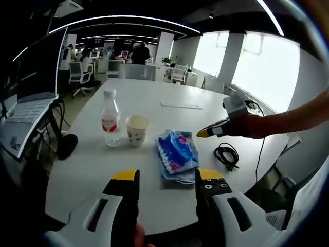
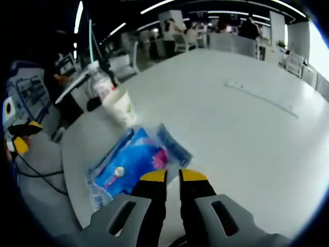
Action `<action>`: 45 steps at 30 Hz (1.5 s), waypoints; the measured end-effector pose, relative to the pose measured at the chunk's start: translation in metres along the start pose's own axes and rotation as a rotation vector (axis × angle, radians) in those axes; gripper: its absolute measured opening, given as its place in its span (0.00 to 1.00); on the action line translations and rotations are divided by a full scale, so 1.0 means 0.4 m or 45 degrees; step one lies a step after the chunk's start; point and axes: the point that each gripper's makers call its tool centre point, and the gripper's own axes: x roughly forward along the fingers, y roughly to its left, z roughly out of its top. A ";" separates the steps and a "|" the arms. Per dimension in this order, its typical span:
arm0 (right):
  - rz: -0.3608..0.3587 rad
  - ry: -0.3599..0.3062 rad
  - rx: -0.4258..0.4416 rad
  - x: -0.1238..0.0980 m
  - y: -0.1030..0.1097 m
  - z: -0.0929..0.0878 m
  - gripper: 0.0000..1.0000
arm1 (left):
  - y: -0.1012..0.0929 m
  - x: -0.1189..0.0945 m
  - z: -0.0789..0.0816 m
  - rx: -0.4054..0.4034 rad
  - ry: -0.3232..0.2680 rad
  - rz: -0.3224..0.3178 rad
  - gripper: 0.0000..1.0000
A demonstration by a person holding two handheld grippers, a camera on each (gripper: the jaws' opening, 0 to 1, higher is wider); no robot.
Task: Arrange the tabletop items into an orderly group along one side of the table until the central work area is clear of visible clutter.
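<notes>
While the left gripper (image 1: 167, 180) hovers low over the near edge of the white table (image 1: 154, 98), its yellow-tipped jaws stand wide apart with nothing between them. Going left to right across the left gripper view, a water bottle (image 1: 109, 121) stands upright, a paper cup (image 1: 136, 129) sits just beside it, and a blue plastic packet (image 1: 177, 153) lies flat near the table edge, apart from the cup. Further right a coiled black cable (image 1: 226, 155) rests on the tabletop. Above it the right gripper (image 1: 204, 133) reaches in from the right, held by a hand (image 1: 252, 126) on an outstretched bare forearm, its yellow tip pointing left toward the packet. A long white strip (image 1: 181, 105) lies farther back on the table.

In the right gripper view the bottle (image 2: 98, 82) and cup (image 2: 119, 105) stand at left, the packet (image 2: 131, 162) lies just ahead of the jaws, and the right gripper (image 2: 172, 176) has its jaws close together, only a narrow gap showing and nothing held.
</notes>
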 end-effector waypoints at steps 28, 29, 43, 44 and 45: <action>0.152 0.169 -0.270 0.127 0.062 0.075 0.11 | 0.026 -0.028 -0.030 -0.047 0.008 0.050 0.42; 0.151 0.177 -0.280 0.130 0.061 0.074 0.11 | 0.027 -0.029 -0.031 -0.048 0.010 0.053 0.42; 0.167 0.195 -0.293 0.136 0.051 0.052 0.02 | 0.040 -0.036 -0.044 -0.060 0.026 0.065 0.42; 0.171 0.193 -0.288 0.133 0.053 0.049 0.01 | 0.039 -0.035 -0.043 -0.062 0.025 0.063 0.42; 0.172 0.190 -0.287 0.130 0.054 0.046 0.01 | 0.039 -0.034 -0.043 -0.060 0.026 0.063 0.42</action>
